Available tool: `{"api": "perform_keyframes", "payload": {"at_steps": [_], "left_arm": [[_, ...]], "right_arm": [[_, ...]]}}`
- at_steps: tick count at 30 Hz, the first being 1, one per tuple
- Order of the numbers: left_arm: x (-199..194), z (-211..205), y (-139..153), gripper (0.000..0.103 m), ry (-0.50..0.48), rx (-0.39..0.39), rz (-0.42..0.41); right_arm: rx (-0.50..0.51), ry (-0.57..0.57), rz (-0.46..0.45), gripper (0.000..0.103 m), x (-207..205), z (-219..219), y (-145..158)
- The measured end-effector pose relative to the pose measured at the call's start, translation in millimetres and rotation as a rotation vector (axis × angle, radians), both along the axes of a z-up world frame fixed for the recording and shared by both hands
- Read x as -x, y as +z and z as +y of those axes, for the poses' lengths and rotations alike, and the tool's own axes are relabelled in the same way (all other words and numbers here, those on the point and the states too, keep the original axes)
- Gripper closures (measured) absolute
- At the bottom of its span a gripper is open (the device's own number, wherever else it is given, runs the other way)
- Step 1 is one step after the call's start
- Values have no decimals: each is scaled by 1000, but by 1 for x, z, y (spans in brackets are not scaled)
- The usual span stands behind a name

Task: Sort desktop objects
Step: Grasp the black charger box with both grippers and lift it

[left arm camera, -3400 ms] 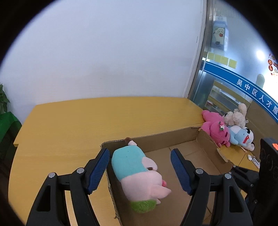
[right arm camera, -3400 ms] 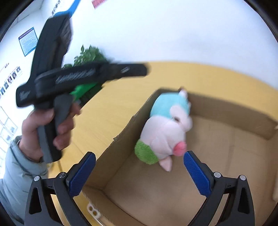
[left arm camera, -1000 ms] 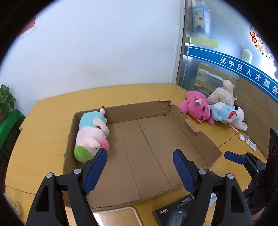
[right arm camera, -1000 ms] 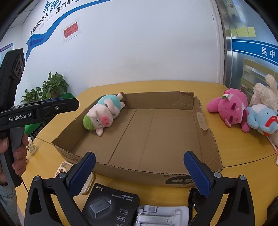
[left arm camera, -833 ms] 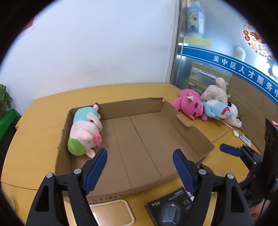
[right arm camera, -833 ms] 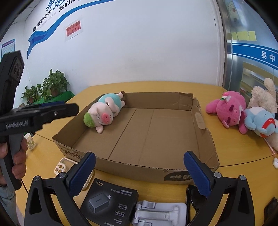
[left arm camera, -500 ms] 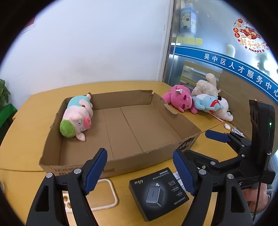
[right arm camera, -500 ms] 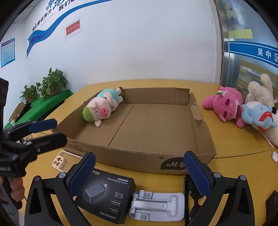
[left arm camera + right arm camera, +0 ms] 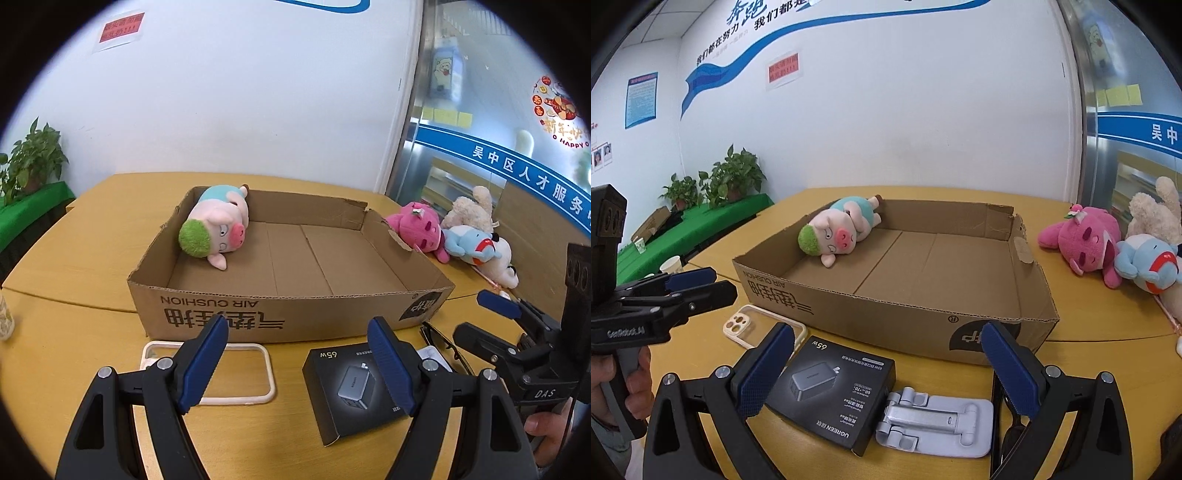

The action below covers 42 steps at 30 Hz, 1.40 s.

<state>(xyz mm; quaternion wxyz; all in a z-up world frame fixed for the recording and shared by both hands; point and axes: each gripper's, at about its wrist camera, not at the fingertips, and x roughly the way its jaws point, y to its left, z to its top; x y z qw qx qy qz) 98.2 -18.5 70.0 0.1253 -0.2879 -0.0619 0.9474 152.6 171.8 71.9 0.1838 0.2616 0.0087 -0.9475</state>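
Observation:
A shallow cardboard box stands on the yellow table with a pig plush lying in its far left corner. In front of the box lie a clear phone case, a black charger box, a grey folding stand and dark glasses. My left gripper is open and empty above the phone case and charger box. My right gripper is open and empty above the charger box and stand.
A pink plush, a blue plush and a cream plush lie to the right of the box. Potted plants and a green table stand at the left. A paper cup is there too.
Both grippers have pulled back from the box toward the table's near edge. The pig plush stays in the box. The phone case, charger box and stand have come into view.

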Motion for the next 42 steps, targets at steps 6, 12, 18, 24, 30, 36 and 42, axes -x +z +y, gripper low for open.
{"api": "perform_keyframes", "payload": {"at_steps": [6, 12, 18, 24, 30, 36, 42], "left_arm": [[11, 3, -26, 25, -72, -75, -122], [33, 13, -60, 25, -155, -136, -249], [52, 16, -96, 27, -216, -219, -375], [32, 14, -103, 26, -254, -217, -415], [9, 4, -101, 32, -276, -214, -459], [25, 6, -106, 30, -247, -249, -449], [22, 10, -88, 31, -246, -233, -419]], "right_arm": [[6, 89, -130, 0, -1, 6, -28], [-34, 212, -269, 0, 3, -19, -66], [-50, 243, -325, 0, 14, -47, -87], [-10, 360, -328, 0, -4, -62, -88], [-27, 387, -314, 0, -29, -54, -89], [-172, 361, -278, 5, -27, -74, -97], [-170, 320, -229, 9, -29, -79, -88]]}}
